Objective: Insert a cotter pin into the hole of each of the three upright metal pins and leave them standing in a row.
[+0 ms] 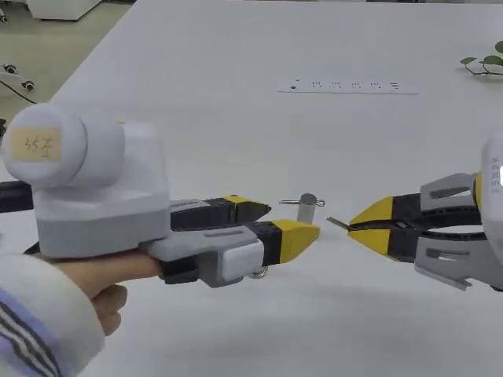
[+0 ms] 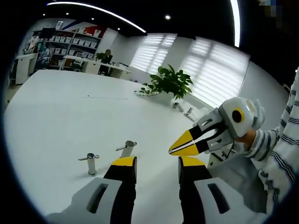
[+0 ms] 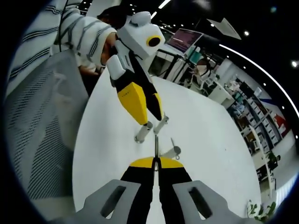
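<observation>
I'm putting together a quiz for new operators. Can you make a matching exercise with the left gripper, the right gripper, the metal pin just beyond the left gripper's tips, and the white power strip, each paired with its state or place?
Things:
1. left gripper
2. right gripper
3. metal pin
4. power strip

States or places:
A. shut on a thin cotter pin
B. lying flat on the far part of the table
C. open, nothing between the jaws
D. upright, with a second cotter pin through its top

Pairs: 1-C, 2-A, 3-D, 4-B
</observation>
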